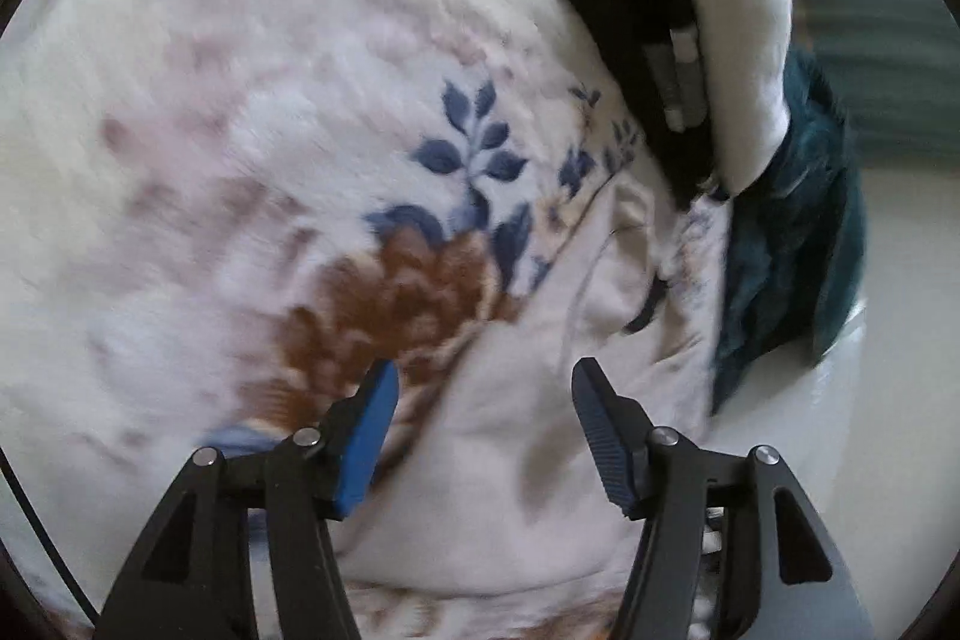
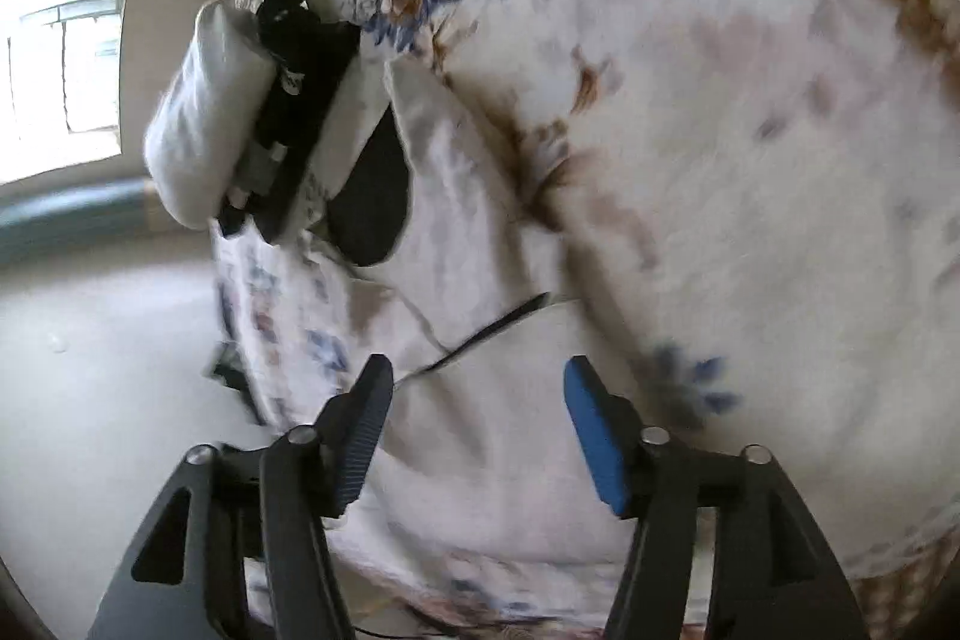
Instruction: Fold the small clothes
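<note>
A pale cream garment lies flat on a fluffy floral blanket. My left gripper is open just above the garment's near part, holding nothing. The same garment shows in the right wrist view, with a dark patch near its far end and a thin dark seam line across it. My right gripper is open above the garment, also empty. The view is motion-blurred.
Folded clothes stand in a row at the blanket's edge: a black piece, grey pieces and a white piece, also in the right wrist view. A dark teal cloth hangs beside them. Beige floor lies beyond the edge.
</note>
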The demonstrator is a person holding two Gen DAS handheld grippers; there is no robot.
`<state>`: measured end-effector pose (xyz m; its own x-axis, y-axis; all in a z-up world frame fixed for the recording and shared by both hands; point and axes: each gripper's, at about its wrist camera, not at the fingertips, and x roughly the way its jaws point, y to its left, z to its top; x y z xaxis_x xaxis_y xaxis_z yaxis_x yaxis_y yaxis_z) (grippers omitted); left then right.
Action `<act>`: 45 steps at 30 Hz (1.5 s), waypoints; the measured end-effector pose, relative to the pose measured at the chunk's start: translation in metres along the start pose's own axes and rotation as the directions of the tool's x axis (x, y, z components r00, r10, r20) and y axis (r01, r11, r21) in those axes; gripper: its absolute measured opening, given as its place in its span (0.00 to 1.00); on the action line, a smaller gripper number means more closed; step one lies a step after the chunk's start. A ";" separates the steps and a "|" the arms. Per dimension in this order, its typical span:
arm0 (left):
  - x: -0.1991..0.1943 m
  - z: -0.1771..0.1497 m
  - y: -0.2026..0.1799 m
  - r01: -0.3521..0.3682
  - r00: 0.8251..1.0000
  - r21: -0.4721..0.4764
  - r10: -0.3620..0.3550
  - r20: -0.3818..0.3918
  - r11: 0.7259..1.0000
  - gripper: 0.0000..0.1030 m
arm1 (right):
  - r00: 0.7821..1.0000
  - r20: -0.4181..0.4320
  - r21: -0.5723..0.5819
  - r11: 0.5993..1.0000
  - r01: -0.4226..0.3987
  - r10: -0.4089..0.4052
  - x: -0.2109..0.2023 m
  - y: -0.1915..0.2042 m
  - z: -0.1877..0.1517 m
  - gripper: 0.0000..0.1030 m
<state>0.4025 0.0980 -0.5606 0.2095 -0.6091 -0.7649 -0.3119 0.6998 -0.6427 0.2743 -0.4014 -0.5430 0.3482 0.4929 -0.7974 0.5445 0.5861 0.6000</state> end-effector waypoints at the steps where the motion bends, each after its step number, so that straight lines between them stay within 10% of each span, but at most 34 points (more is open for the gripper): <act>1: 0.004 -0.002 -0.007 -0.052 0.998 0.056 0.053 -0.015 0.997 0.56 | 0.997 -0.001 -0.056 0.995 0.077 -0.078 -0.003 0.004 -0.003 0.60; 8: 0.056 -0.012 -0.040 -0.232 0.966 0.293 0.254 -0.039 0.928 0.53 | 0.971 -0.032 -0.154 0.961 0.228 -0.235 0.016 -0.003 -0.020 0.60; 11: 0.067 -0.012 -0.048 -0.265 0.961 0.342 0.277 0.015 0.902 0.04 | 0.972 0.005 -0.155 0.960 0.233 -0.235 0.028 0.000 -0.015 0.53; 13: 0.066 -0.009 -0.044 -0.294 0.954 0.333 0.297 0.042 0.896 0.04 | 0.970 0.008 -0.121 0.963 0.243 -0.244 0.036 0.001 -0.009 0.05; 21: 0.063 0.002 -0.029 -0.352 0.933 0.238 0.359 0.013 0.905 0.06 | 0.970 -0.056 -0.036 0.972 0.234 -0.236 0.063 -0.019 0.011 0.04; 25: 0.044 0.016 -0.051 -0.251 0.966 0.166 0.258 -0.019 0.954 0.22 | 0.973 -0.154 -0.016 0.985 0.172 -0.172 0.055 -0.019 0.031 0.06; 26: 0.038 0.024 -0.062 -0.207 0.977 0.167 0.212 -0.010 0.964 0.42 | 0.975 -0.150 -0.017 0.986 0.164 -0.164 0.050 -0.017 0.035 0.07; 27: 0.038 0.030 -0.071 -0.185 0.982 0.174 0.189 -0.006 0.967 0.62 | 0.978 -0.122 -0.032 0.985 0.167 -0.170 0.040 -0.010 0.042 0.20; 28: 0.041 0.042 -0.085 -0.152 0.988 0.188 0.154 0.000 0.970 0.63 | 0.979 -0.103 -0.048 0.984 0.170 -0.174 0.034 -0.004 0.049 0.47; 30: 0.055 0.062 -0.106 -0.142 0.989 0.224 0.147 -0.007 0.964 0.63 | 0.983 -0.076 -0.066 0.985 0.161 -0.166 0.028 0.010 0.062 0.61; 38: 0.161 0.115 -0.173 -0.259 0.931 0.492 0.351 -0.103 0.831 0.63 | 0.983 -0.036 -0.163 0.972 0.172 -0.180 0.064 0.084 0.155 0.61; 43: 0.195 0.114 -0.182 -0.315 0.889 0.606 0.451 -0.083 0.730 0.61 | 0.941 -0.106 -0.274 0.919 0.282 -0.321 0.124 0.115 0.202 0.61; 44: 0.193 0.111 -0.186 -0.317 0.894 0.626 0.444 -0.053 0.713 0.43 | 0.927 -0.131 -0.300 0.906 0.300 -0.351 0.139 0.118 0.207 0.61; 45: 0.191 0.109 -0.189 -0.317 0.898 0.637 0.438 -0.035 0.702 0.04 | 0.925 -0.138 -0.310 0.902 0.300 -0.355 0.146 0.119 0.209 0.52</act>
<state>0.6021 -0.1098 -0.5902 0.0188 -0.2540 -0.9670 0.3050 0.9226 -0.2364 0.5489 -0.3941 -0.6015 0.0233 0.3367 -0.9413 0.3589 0.8760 0.3222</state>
